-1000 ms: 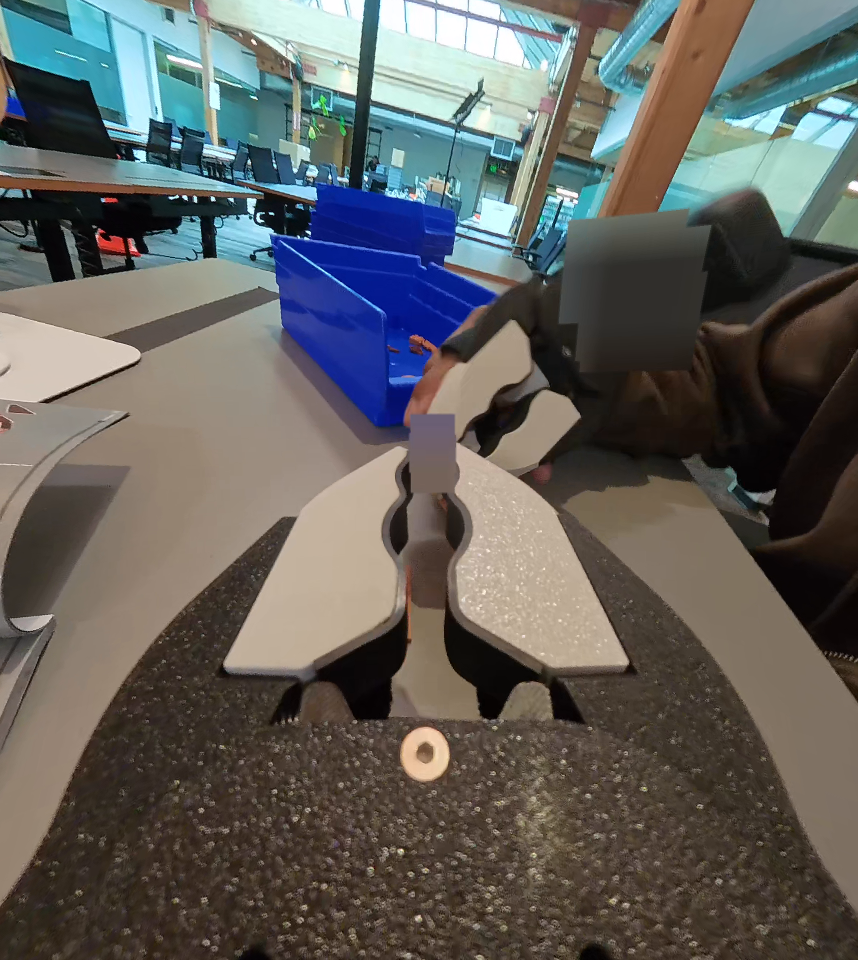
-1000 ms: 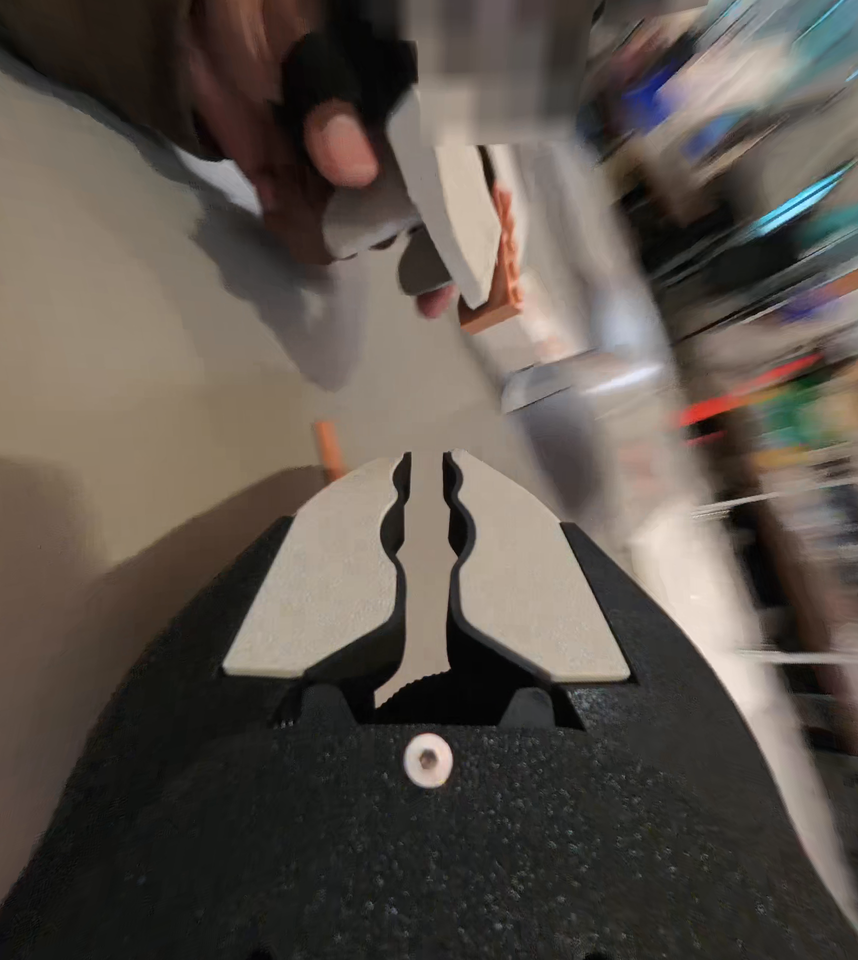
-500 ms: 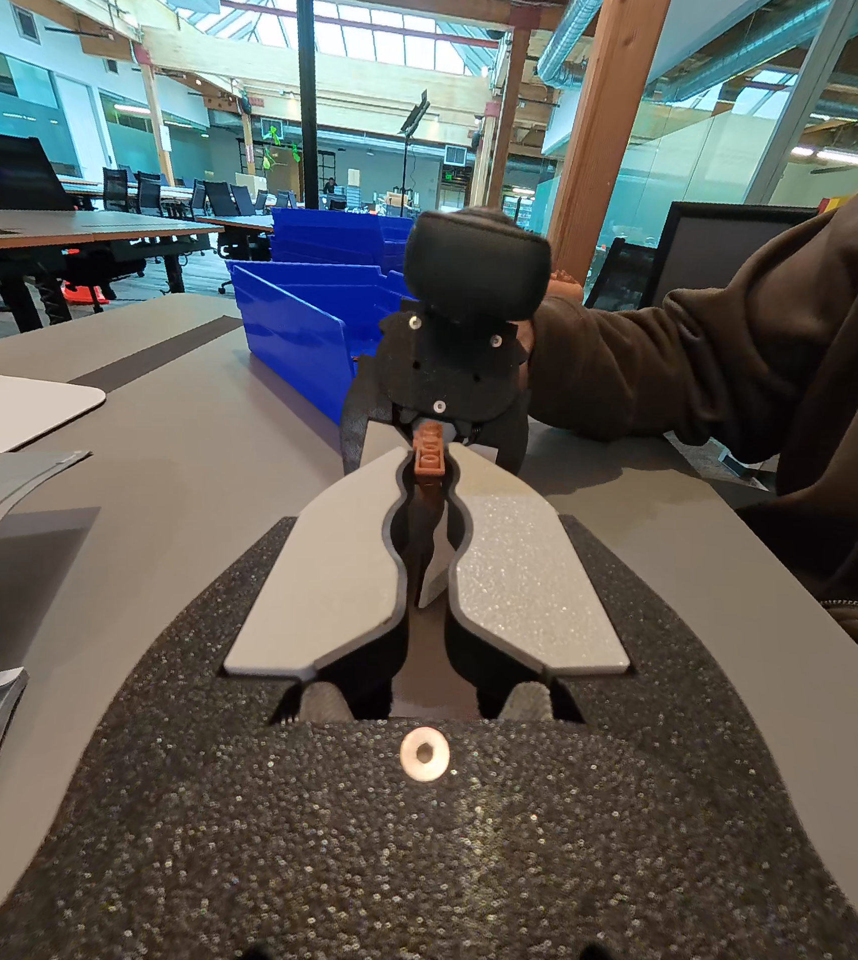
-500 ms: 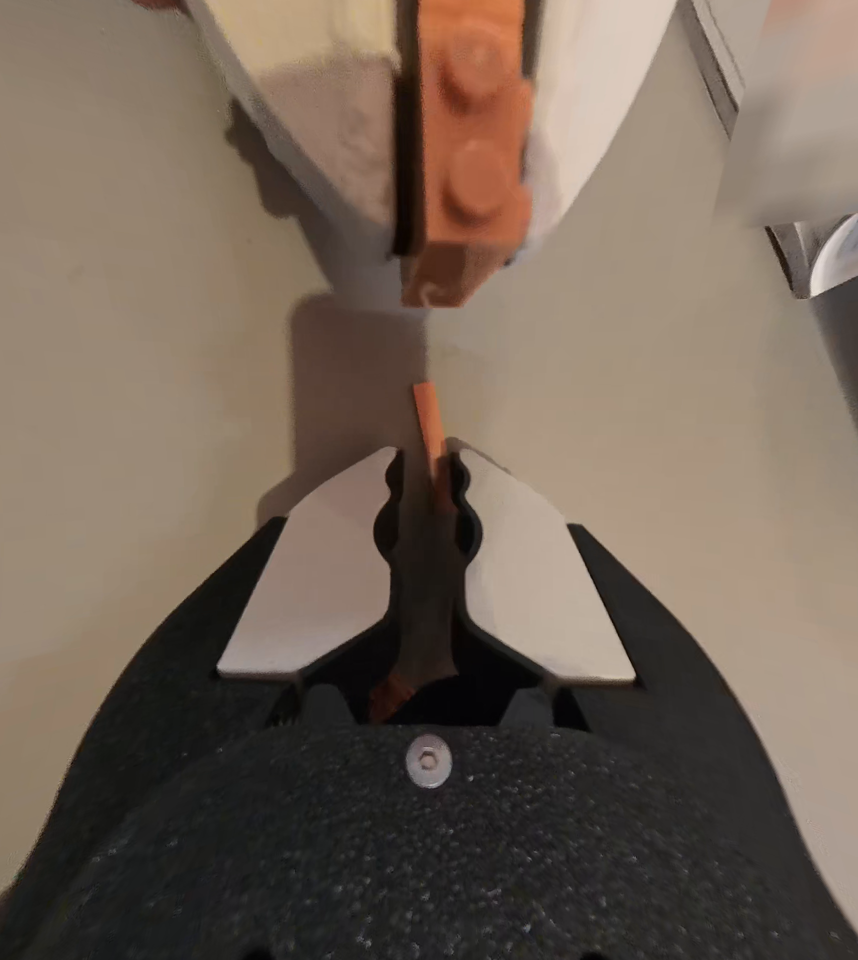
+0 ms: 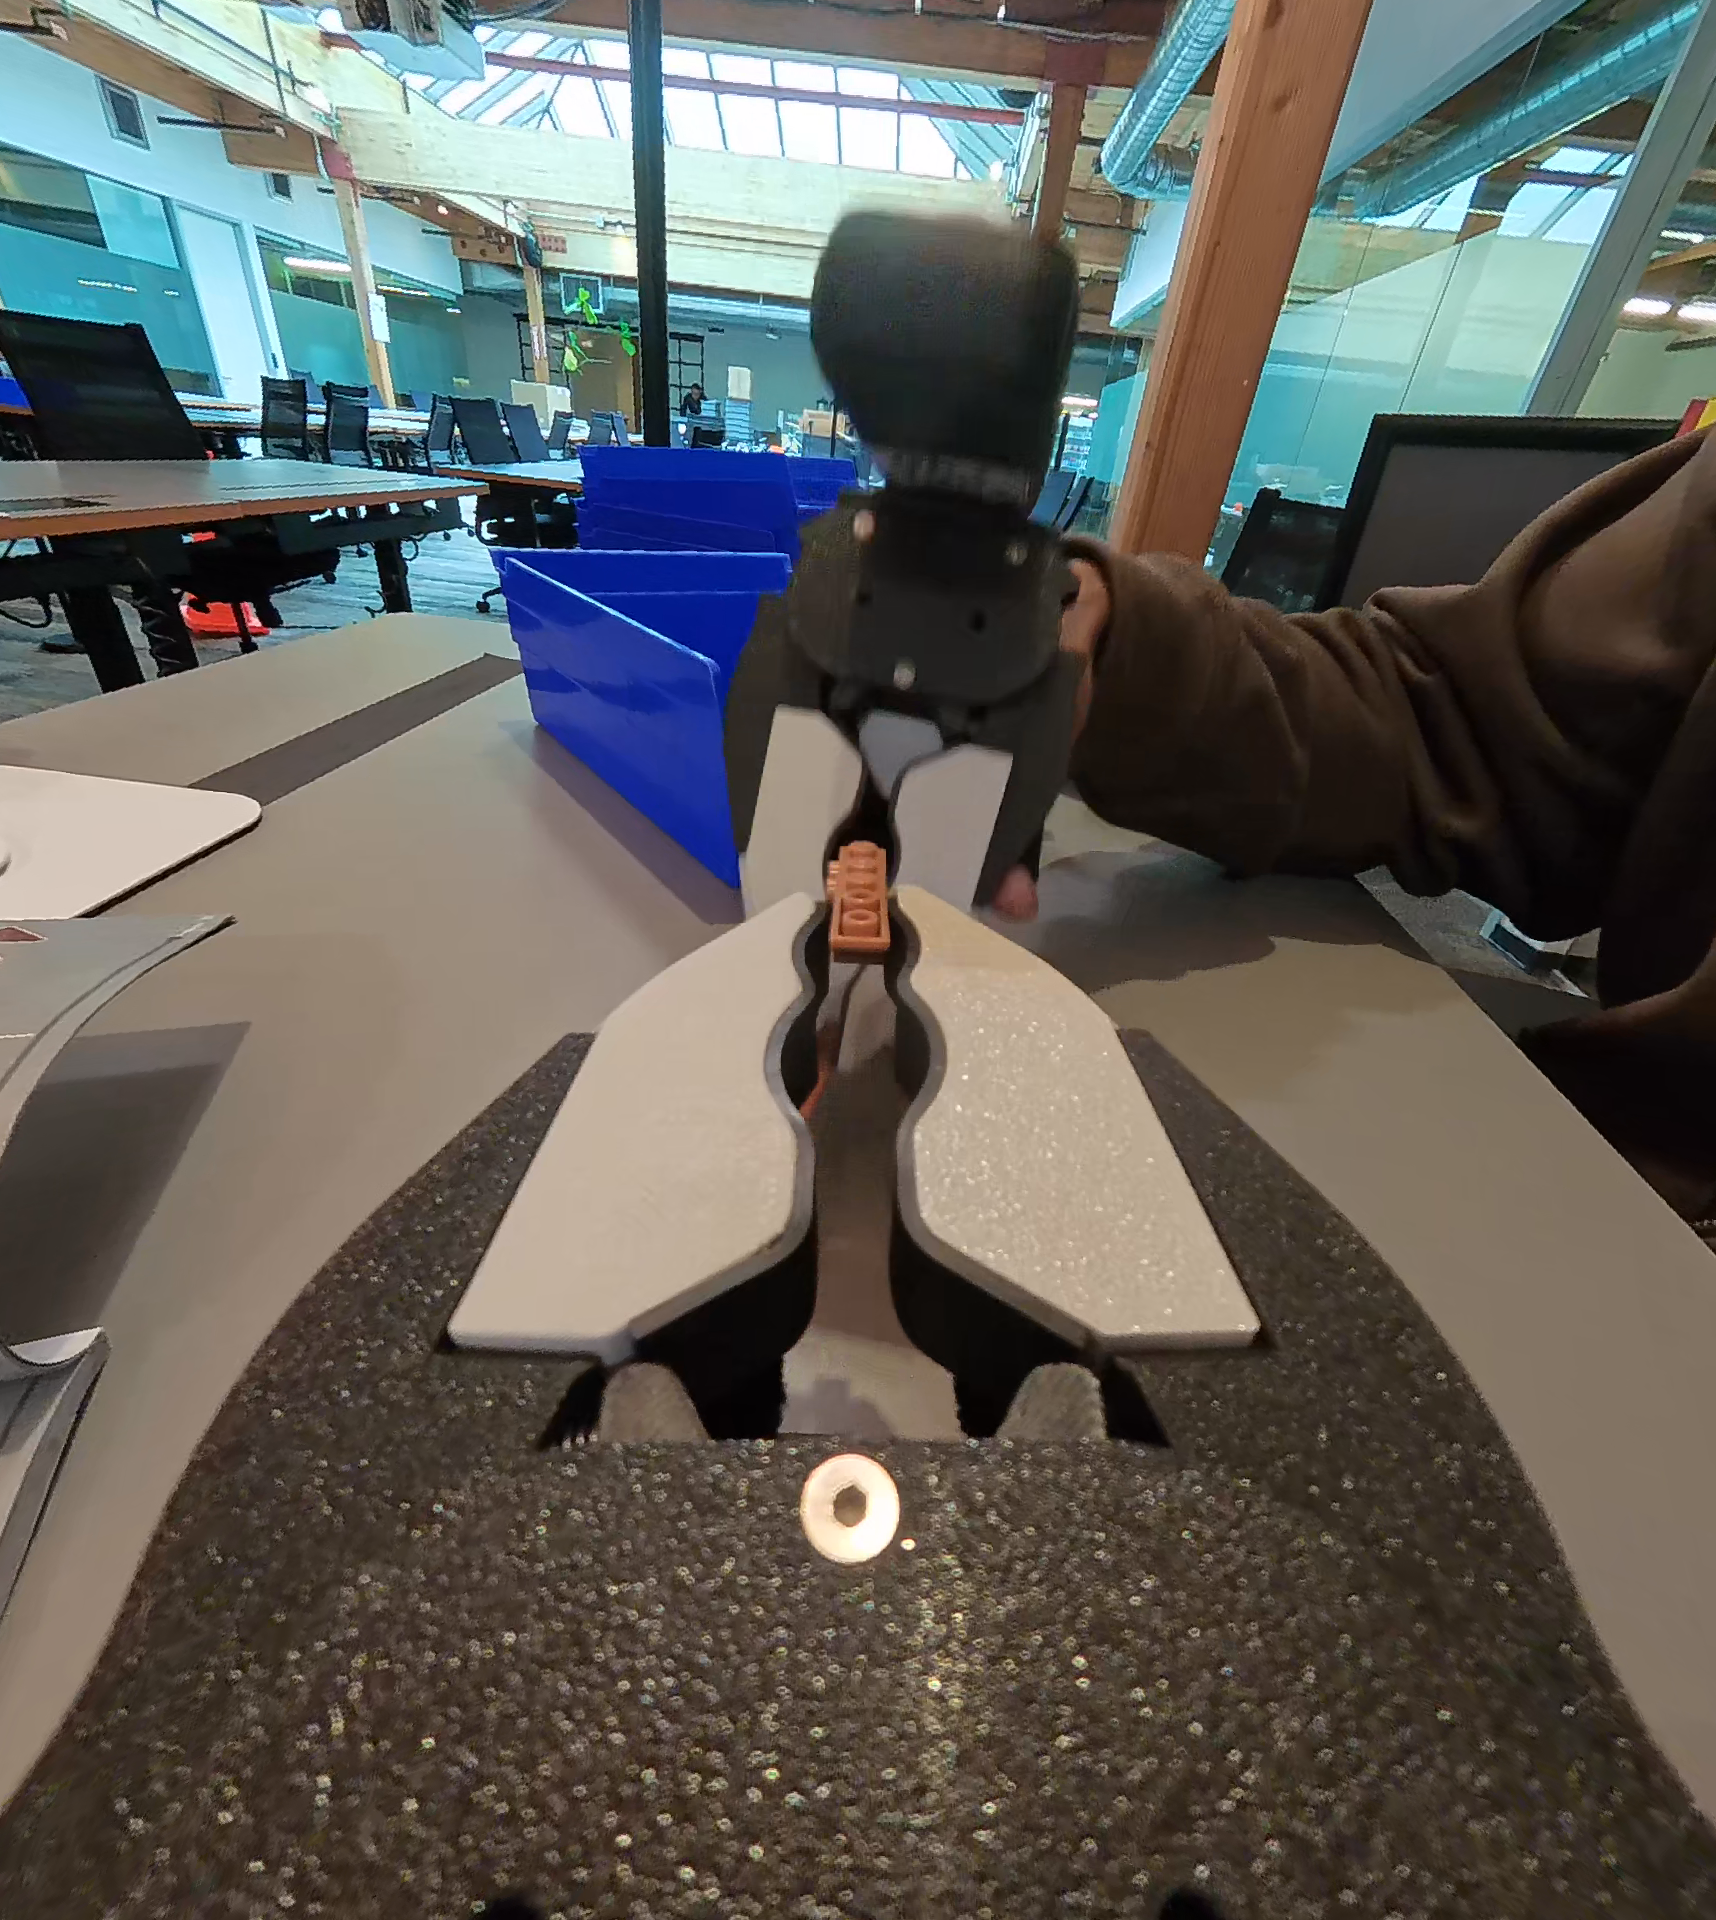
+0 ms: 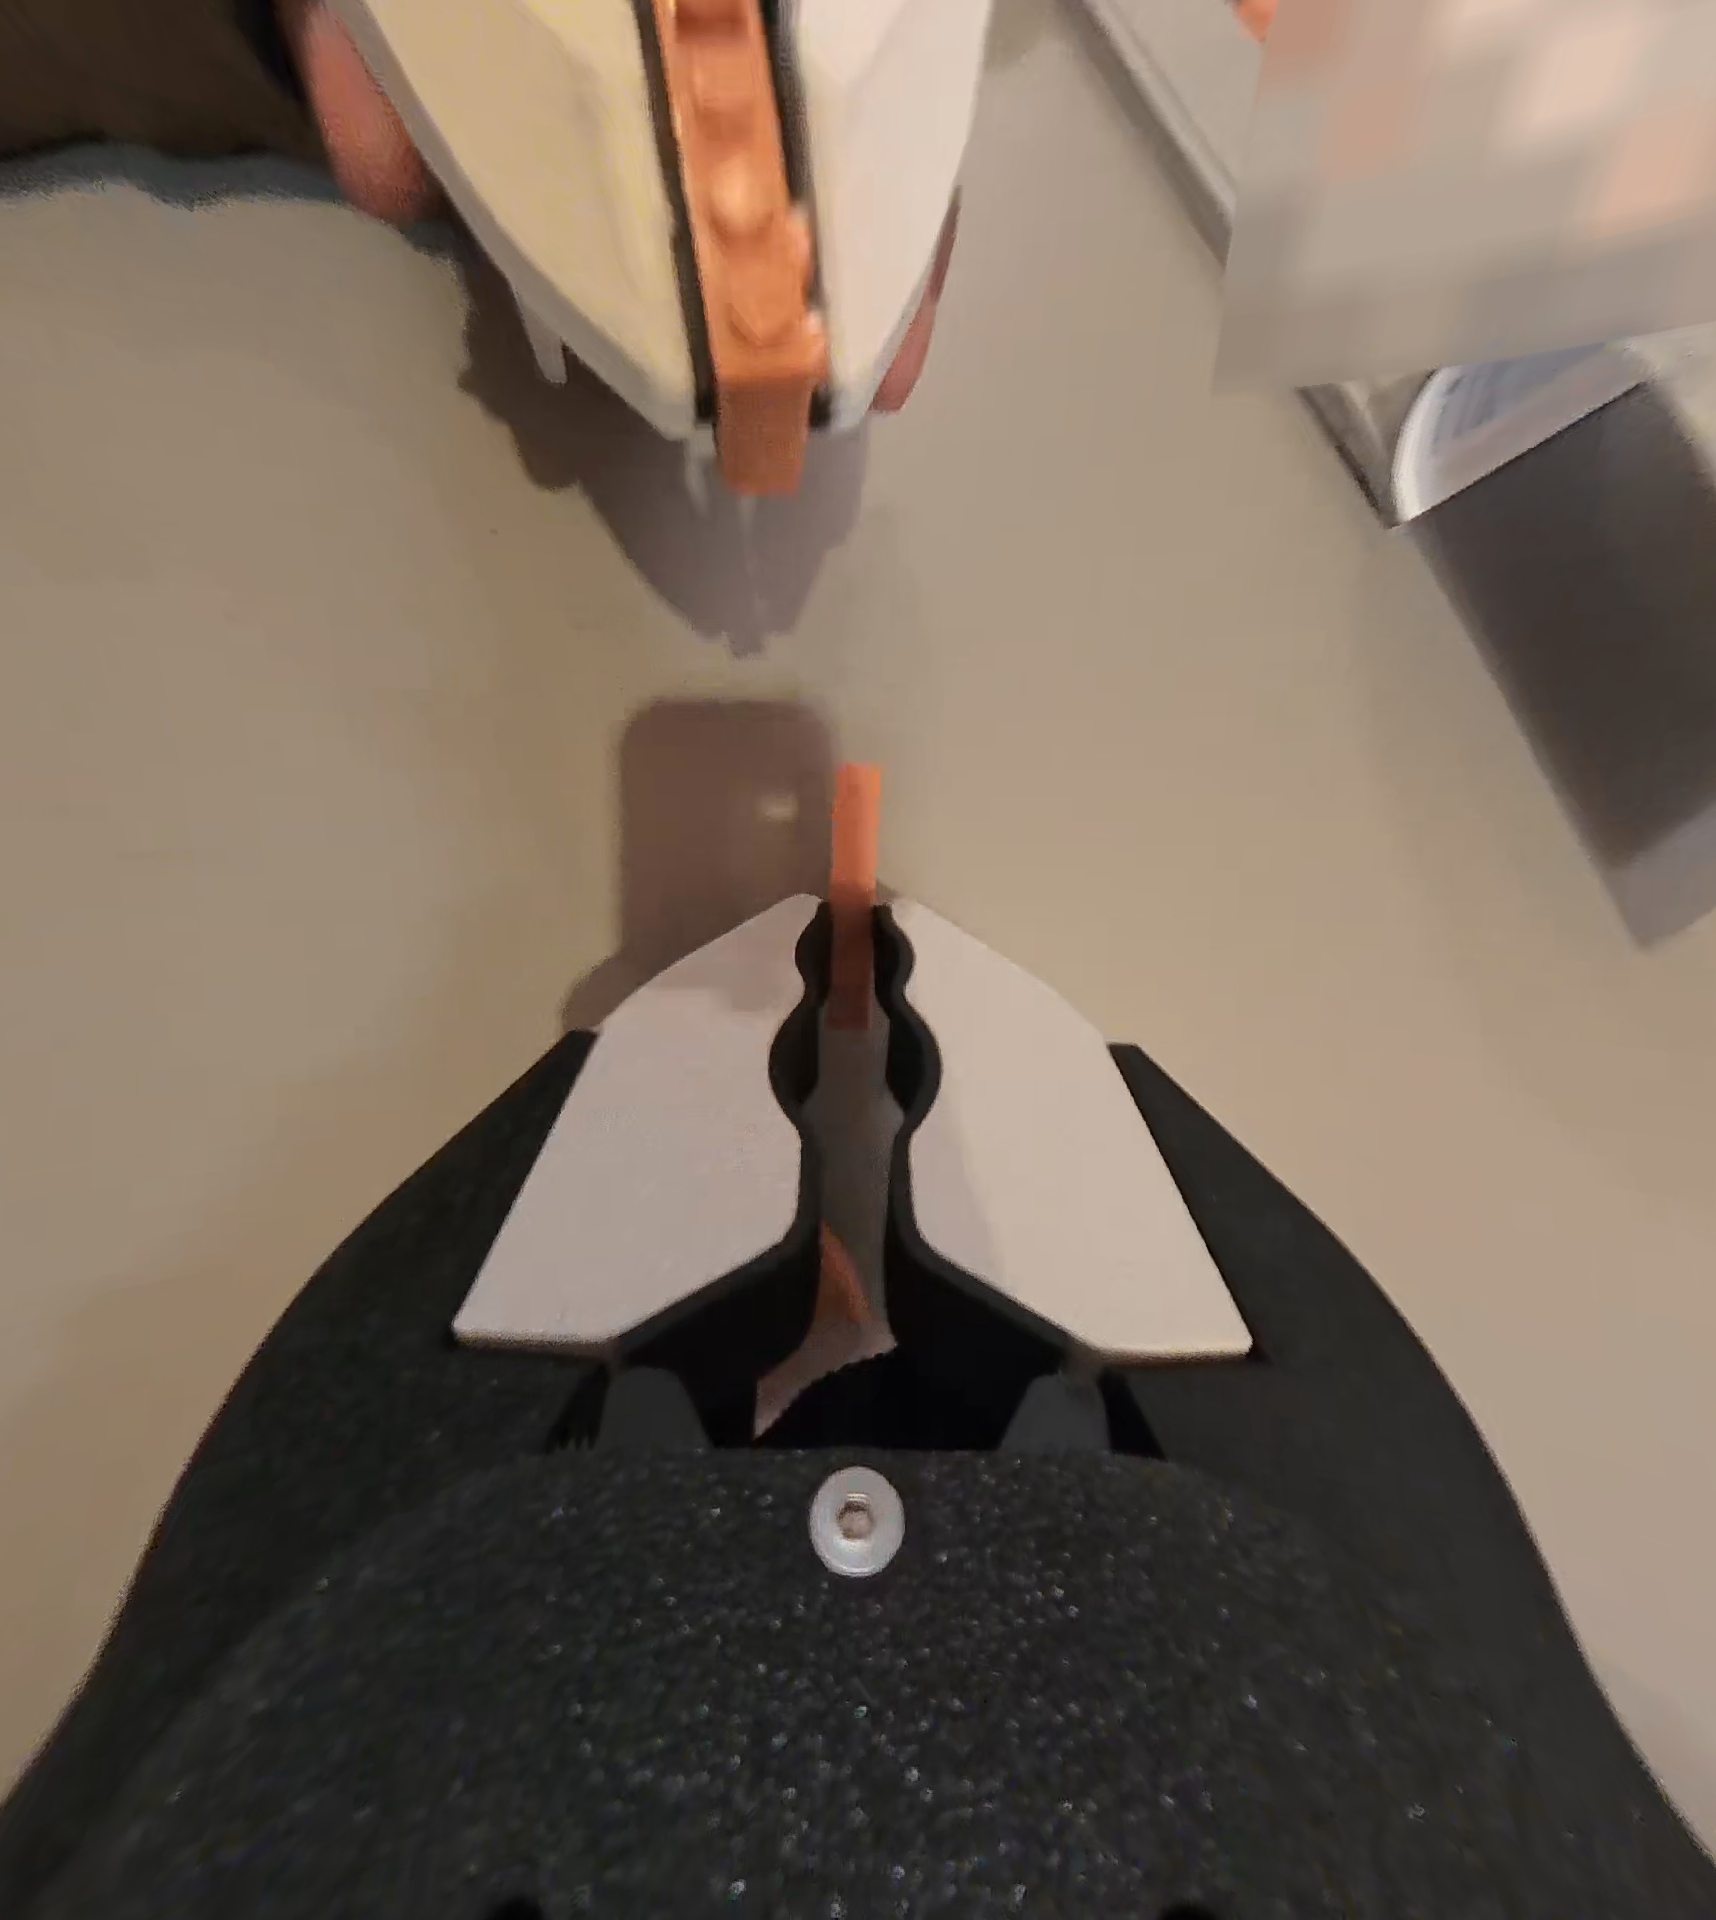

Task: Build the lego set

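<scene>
My left gripper (image 5: pixel 856 940) is shut on a long orange-brown studded plate (image 5: pixel 859 904), which sticks out past its fingertips. My right gripper (image 6: pixel 854 920) is shut on a thin orange-brown piece (image 6: pixel 854 831) seen edge-on, a little above the grey table (image 6: pixel 210 727). The two grippers face each other tip to tip with a short gap. In the right wrist view the left gripper (image 6: pixel 766 426) and its studded plate (image 6: pixel 745 239) are at the top. In the left wrist view the right gripper (image 5: pixel 875 821) tilts down just beyond the plate.
Blue bins (image 5: pixel 625 707) stand behind the right gripper. An open instruction booklet (image 5: pixel 2 1091) lies at the left, beyond it a white base (image 5: pixel 106 831). A person's brown sleeve (image 5: pixel 1456 727) reaches in from the right along the table edge. There is about 8 cm between the tips of the two grippers.
The right gripper has swung round from the side and now faces the left gripper head on. In the last half second the gap between the two orange pieces has widened slightly.
</scene>
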A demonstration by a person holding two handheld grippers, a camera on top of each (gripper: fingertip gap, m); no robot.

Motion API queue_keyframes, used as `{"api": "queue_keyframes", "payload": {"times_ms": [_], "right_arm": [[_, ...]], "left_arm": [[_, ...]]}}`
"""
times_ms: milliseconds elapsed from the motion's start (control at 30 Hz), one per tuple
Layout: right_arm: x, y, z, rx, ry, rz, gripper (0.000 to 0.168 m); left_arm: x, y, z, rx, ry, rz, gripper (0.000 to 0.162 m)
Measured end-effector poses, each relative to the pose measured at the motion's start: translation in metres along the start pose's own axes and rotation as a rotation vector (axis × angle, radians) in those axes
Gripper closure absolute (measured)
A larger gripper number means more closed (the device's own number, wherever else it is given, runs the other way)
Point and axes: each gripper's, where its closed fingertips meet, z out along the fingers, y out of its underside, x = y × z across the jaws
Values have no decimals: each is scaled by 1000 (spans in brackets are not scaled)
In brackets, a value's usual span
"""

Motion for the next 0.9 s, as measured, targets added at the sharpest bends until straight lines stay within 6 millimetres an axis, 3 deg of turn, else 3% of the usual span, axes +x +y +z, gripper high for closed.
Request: {"api": "queue_keyframes", "payload": {"times_ms": [133,233,333,500,900], "right_arm": [[5,-28,-50,135,9,9,161],[-1,-53,-72,200,-5,-22,161],[-14,-70,-69,169,-34,-86,161],[-17,-78,-55,71,-33,-132,161],[-21,-75,-49,16,-55,-148,161]], "left_arm": [[1,1,3,6,-2,7,153],[4,3,6,-3,3,21,153],[6,3,8,-7,9,29,153],[9,4,9,-10,19,28,153],[14,4,12,-11,34,36,153]]}}
